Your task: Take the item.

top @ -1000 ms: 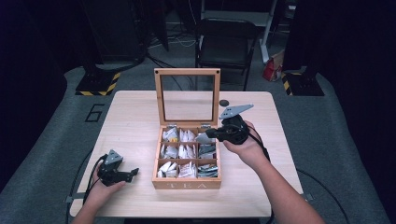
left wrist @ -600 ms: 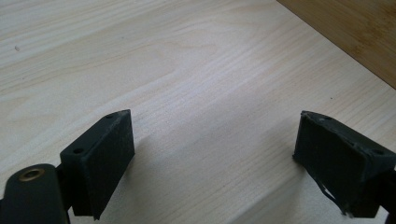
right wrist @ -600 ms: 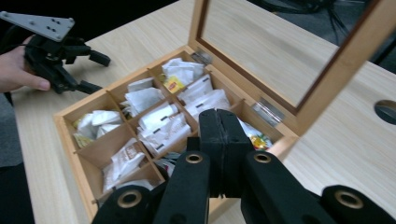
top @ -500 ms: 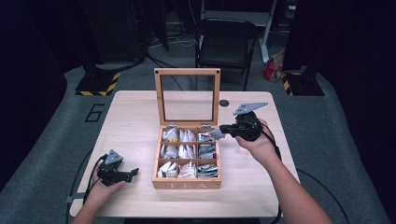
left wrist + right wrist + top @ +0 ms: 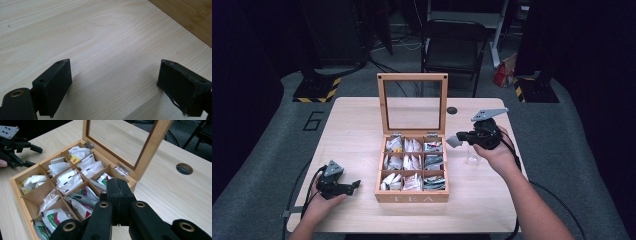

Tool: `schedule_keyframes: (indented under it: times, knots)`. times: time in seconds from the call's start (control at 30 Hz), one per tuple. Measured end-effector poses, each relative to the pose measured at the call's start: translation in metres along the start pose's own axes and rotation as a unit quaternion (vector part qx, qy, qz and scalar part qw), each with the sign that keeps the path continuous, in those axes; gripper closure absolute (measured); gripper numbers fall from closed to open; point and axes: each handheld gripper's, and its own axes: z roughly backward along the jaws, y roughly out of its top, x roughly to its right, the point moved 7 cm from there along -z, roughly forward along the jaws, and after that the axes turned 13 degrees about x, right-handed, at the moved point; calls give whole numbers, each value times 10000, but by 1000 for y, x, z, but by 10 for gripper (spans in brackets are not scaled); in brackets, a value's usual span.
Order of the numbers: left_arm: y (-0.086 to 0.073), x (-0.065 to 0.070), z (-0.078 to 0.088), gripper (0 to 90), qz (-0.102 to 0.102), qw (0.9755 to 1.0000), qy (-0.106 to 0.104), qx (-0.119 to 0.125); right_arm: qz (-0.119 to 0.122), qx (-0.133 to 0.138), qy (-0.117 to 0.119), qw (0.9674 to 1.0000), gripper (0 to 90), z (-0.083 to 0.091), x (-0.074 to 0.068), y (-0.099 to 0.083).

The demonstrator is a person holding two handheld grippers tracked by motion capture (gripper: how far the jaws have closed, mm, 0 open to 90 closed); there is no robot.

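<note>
Right tongs (image 5: 453, 140), jaws pressed together with something grey at their tip in the high view, hover just right of one wooden tea box (image 5: 412, 192). Left tongs (image 5: 356, 184), jaws apart and empty, rest on the tabletop (image 5: 352, 125) left of it. Box mid-tabletop: glass lid (image 5: 412, 104) upright, nine compartments of tea packets (image 5: 412, 162).

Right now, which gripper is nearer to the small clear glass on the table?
Right. The right gripper hovers just above and beside the glass; the left gripper rests across the tea box.
</note>
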Motion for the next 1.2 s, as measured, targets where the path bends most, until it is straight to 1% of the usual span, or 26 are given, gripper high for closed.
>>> schedule_keyframes:
  times: [0.03, 0.17, 0.23, 0.27, 0.3, 0.33, 0.4, 0.43, 0.5, 0.53, 0.6, 0.63, 0.77, 0.8, 1.03, 1.2]
  knots:
    - [0, 0, 0, 117, 3, 10000, 6, 1, -22, -11, -49, 10000, 900, 3, 2, -1]
    - [0, 0, 0, 117, 3, 10000, 7, 2, -28, -24, -114, 9999, 900, 7, 7, -3]
    - [0, 1, 0, 117, 40, 10000, -10, 4, -25, -27, -157, 9999, 900, 10, 10, -4]
    - [0, 1, 0, 116, 40, 10000, -10, 4, -25, -27, -157, 9999, 900, 10, 10, -4]
    - [0, 0, 0, 117, 7, 10000, -3, 0, -48, -28, -200, 9998, 900, 12, 14, -6]
    - [0, 1, 0, 117, 33, 10000, -8, 2, -48, -28, -200, 9998, 900, 12, 14, -6]
    - [0, 0, 0, 116, 8, 10000, -4, -2, -70, -32, -234, 9997, 900, 14, 16, -7]
    - [0, 1, 0, 116, 39, 10000, -12, -1, -91, -38, -280, 9996, 900, 16, 20, -8]
    - [0, 0, 0, 117, 9, 10000, -4, -1, -93, -37, -317, 9994, 900, 18, 23, -9]
    - [0, 0, 0, 117, 9, 10000, -4, -1, -127, -37, -340, 9993, 900, 19, 24, -9]
    - [0, 1, 0, 116, 38, 10000, -11, 2, -105, -25, -372, 9993, 900, 21, 28, -10]
    - [0, 0, 0, 117, 7, 10000, -1, 0, -131, -32, -406, 9991, 900, 22, 29, -11]
    - [0, 0, 0, 117, 9, 10000, -1, -2, -152, -37, -460, 9988, 900, 25, 33, -12]
    - [0, 0, 0, 116, 9, 10000, 1, 3, -181, -60, -504, 9985, 900, 27, 36, -15]
    - [0, 2, 0, 116, 93, 10000, -10, 0, -201, -76, -595, 9980, 900, 30, 43, -18]
    - [0, 1, 0, 116, 69, 10000, -4, 0, -246, -84, -657, 9975, 900, 33, 47, -20]
